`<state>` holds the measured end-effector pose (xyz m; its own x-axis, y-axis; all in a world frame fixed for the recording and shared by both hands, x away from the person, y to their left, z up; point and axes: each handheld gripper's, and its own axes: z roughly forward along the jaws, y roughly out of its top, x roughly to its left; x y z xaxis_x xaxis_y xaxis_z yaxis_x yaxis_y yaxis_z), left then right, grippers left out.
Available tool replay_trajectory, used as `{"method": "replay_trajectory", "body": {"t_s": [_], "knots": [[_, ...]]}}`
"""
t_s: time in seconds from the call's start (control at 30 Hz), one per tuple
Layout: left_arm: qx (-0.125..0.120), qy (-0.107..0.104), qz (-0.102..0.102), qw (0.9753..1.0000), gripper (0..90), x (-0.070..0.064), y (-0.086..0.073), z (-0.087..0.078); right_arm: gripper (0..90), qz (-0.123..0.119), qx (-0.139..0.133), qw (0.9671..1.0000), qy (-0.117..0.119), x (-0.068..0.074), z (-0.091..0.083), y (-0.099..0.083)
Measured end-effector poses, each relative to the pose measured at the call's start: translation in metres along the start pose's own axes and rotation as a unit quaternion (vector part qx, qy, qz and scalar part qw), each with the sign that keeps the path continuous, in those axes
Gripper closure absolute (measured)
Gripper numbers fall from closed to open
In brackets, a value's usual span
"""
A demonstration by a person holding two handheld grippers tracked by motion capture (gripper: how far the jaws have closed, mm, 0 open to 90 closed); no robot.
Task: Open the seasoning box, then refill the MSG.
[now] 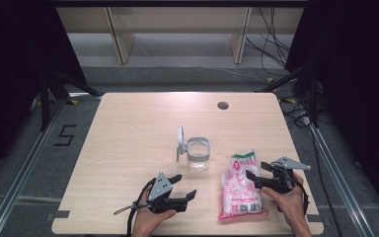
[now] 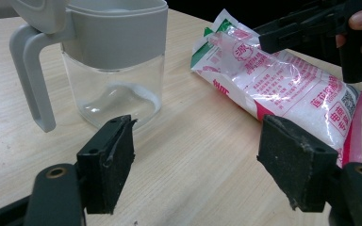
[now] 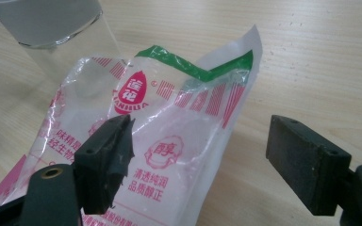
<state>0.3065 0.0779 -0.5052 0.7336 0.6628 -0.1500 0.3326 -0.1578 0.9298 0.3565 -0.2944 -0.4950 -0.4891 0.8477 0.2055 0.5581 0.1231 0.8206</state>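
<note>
On the table (image 1: 128, 148): light wood top, plenty of bare surface toward the far side and the left, so lots of room to swing things around.
Bag (image 1: 241, 187): pink and white pouch of white granules lying flat near the front edge on the right, top end with the green strip pointing toward the jar. Looks already cut or torn open at that end, hard to be sure.
Jar (image 1: 198, 154): clear glass with grey collar and handle, lid flipped up, standing mid-table just left of the bag. Looks empty to me.
Right gripper (image 1: 256, 175): jaws spread wide, sitting over the bag's upper part, not pinching it yet.
Left gripper (image 1: 185, 186): also spread, holding nothing, parked in front of the jar.
Progress: I'd say barely started. Nothing lifted, nothing poured.
Edges: bag's bottom is close to the front edge, so watch for it sliding off.
</note>
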Motion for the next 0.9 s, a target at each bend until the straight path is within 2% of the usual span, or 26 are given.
{"method": "replay_trajectory", "body": {"t_s": [0.03, 0.07, 0.1, 0.17, 0.2, 0.23, 0.27, 0.3, 0.33, 0.37, 0.43, 0.47, 0.5, 0.53, 0.57, 0.6, 0.63, 0.67, 0.7, 0.73, 0.77, 0.83, 0.87, 0.9], "knots": [[0.0, 0.001, 0.0, 1.0, 26.6, 0.0, 0.0, 0.0, 25.0, -0.014, 0.002, 0.9999, -0.004, -0.003, 0.0, 0.001], [0.0, 0.001, 0.001, 1.0, 26.6, 0.0, 0.0, 0.0, 25.2, 0.01, 0.006, 0.9999, 0.002, 0.001, 0.0, 0.001], [0.002, 0.0, 0.005, 1.0, 26.6, 0.0, 0.0, 0.0, 25.9, -0.004, 0.0, 1.0, 0.007, -0.002, 0.004, 0.001], [0.0, -0.005, 0.005, 1.0, 26.6, 0.001, -0.001, 0.0, 27.5, 0.004, 0.003, 1.0, 0.003, -0.001, 0.005, 0.001], [0.001, -0.004, 0.005, 1.0, 26.6, 0.0, -0.001, 0.0, 29.1, -0.006, -0.002, 0.9999, 0.009, -0.004, 0.007, 0.002], [0.003, 0.001, 0.005, 1.0, 26.6, 0.0, 0.0, 0.0, 31.1, -0.003, 0.002, 1.0, 0.009, -0.005, 0.007, 0.002], [0.003, 0.001, 0.005, 1.0, 26.6, 0.0, 0.0, 0.0, 34.0, 0.016, 0.008, 0.9998, 0.013, -0.002, 0.008, 0.002], [0.003, 0.001, 0.005, 1.0, 26.6, 0.0, -0.001, 0.0, 38.1, -0.001, 0.007, 0.9998, 0.017, -0.006, 0.009, 0.003], [0.003, 0.001, 0.005, 1.0, 26.6, 0.0, -0.001, 0.0, 41.8, 0.017, 0.014, 0.9996, 0.017, -0.003, 0.01, 0.003], [0.004, 0.001, 0.006, 1.0, 26.6, 0.0, -0.001, 0.0, 45.1, 0.002, 0.004, 0.9998, 0.019, -0.006, 0.012, 0.004], [0.005, 0.002, 0.005, 1.0, 26.4, 0.0, -0.002, -0.001, 52.1, 0.003, 0.005, 0.9996, 0.026, -0.005, 0.013, 0.005], [0.005, 0.005, 0.007, 1.0, 26.4, 0.0, -0.003, -0.001, 56.8, -0.009, 0.003, 0.9996, 0.025, -0.007, 0.014, 0.006], [0.009, 0.006, 0.02, 0.9997, 26.4, 0.001, -0.003, -0.001, 62.3, 0.0, 0.019, 0.9995, 0.023, -0.005, 0.013, 0.006], [0.006, 0.005, 0.006, 1.0, 26.3, 0.0, -0.004, 0.0, 67.5, 0.007, 0.019, 0.9994, 0.027, -0.005, 0.015, 0.006], [0.006, 0.008, 0.007, 0.9999, 26.3, 0.0, -0.005, 0.0, 73.7, -0.011, 0.017, 0.9996, 0.021, -0.008, 0.014, 0.006], [0.01, 0.011, 0.006, 0.9999, 26.2, -0.001, -0.006, -0.001, 77.6, 0.02, 0.018, 0.9993, 0.027, -0.004, 0.014, 0.006], [0.007, 0.005, 0.009, 0.9999, 26.3, 0.0, -0.007, -0.001, 80.4, 0.002, 0.023, 0.9994, 0.026, -0.007, 0.012, 0.007], [0.008, 0.005, 0.005, 0.9999, 26.3, -0.001, -0.007, -0.001, 83.6, 0.022, 0.025, 0.9991, 0.025, -0.004, 0.01, 0.006], [0.004, 0.004, 0.003, 1.0, 26.3, -0.002, -0.007, 0.0, 85.4, 0.012, 0.022, 0.9995, 0.021, -0.005, 0.01, 0.006], [0.008, 0.004, 0.007, 0.9999, 26.3, -0.001, -0.006, -0.001, 87.3, -0.014, 0.017, 0.9995, 0.022, -0.009, 0.01, 0.007], [0.008, 0.003, 0.008, 0.9999, 26.3, -0.001, -0.006, 0.0, 88.7, -0.007, 0.017, 0.9996, 0.023, -0.008, 0.008, 0.007], [0.008, 0.004, 0.012, 0.9999, 26.2, -0.002, -0.007, -0.001, 89.5, -0.017, 0.017, 0.9993, 0.029, -0.011, 0.006, 0.007], [0.006, 0.007, 0.008, 0.9999, 26.2, -0.002, -0.007, -0.001, 89.6, 0.005, 0.022, 0.9994, 0.026, -0.007, 0.003, 0.006], [0.011, 0.007, 0.012, 0.9998, 26.2, -0.001, -0.007, -0.003, 89.8, -0.02, 0.014, 0.9994, 0.024, -0.011, 0.003, 0.007]]}}
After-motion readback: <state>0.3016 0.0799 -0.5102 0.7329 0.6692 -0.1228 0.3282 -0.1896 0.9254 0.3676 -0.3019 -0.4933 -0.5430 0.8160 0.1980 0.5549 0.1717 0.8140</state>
